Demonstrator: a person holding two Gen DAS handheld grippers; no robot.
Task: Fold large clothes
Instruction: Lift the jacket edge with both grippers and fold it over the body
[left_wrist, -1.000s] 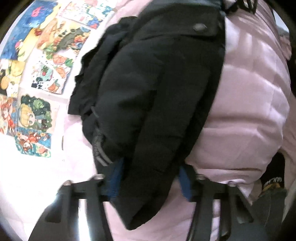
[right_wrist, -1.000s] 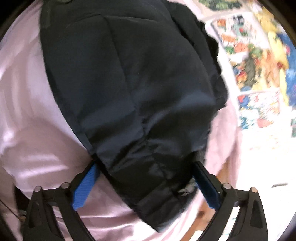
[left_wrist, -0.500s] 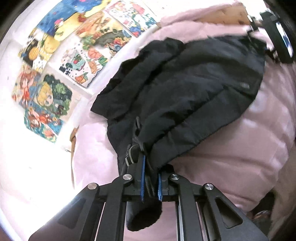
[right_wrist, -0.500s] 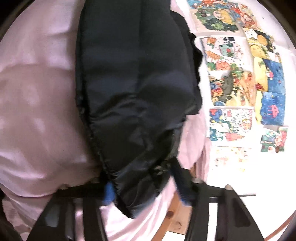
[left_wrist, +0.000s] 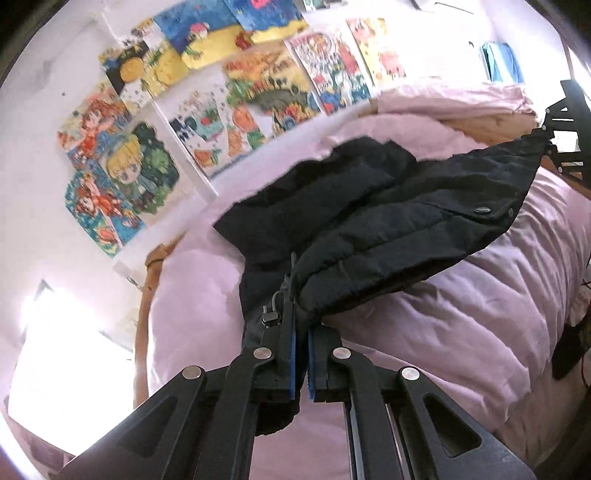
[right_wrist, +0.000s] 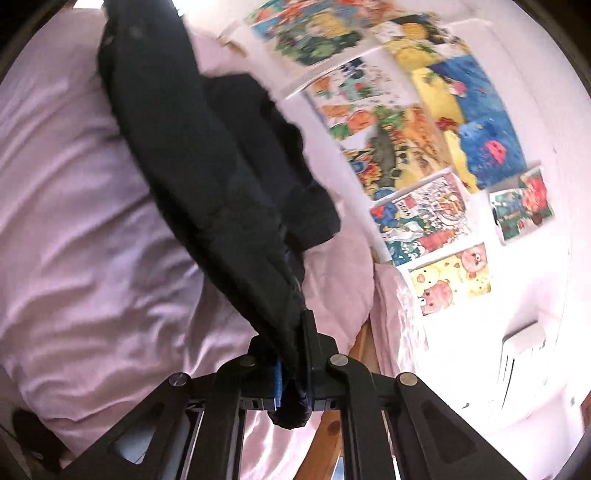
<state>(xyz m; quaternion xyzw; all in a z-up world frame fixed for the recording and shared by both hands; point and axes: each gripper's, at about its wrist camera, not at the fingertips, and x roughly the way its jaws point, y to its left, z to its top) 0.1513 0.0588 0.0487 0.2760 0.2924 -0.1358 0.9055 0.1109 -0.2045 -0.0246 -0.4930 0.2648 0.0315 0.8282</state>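
On the pink duvet (left_wrist: 461, 332), below wall drawings (left_wrist: 207, 122), black jacket (left_wrist: 369, 221).

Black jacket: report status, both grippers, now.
Left gripper and right gripper both shut on black jacket. Jacket hem raised over pink duvet. Nothing in the way.

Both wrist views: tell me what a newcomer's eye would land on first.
The black padded jacket stands out first, dark against the pale pink duvet and stretched between the two tools. The left tool is shut on one corner of it near a zip pull, and the right tool is shut on another corner. Behind the bed, bright cartoon posters cover the white wall.
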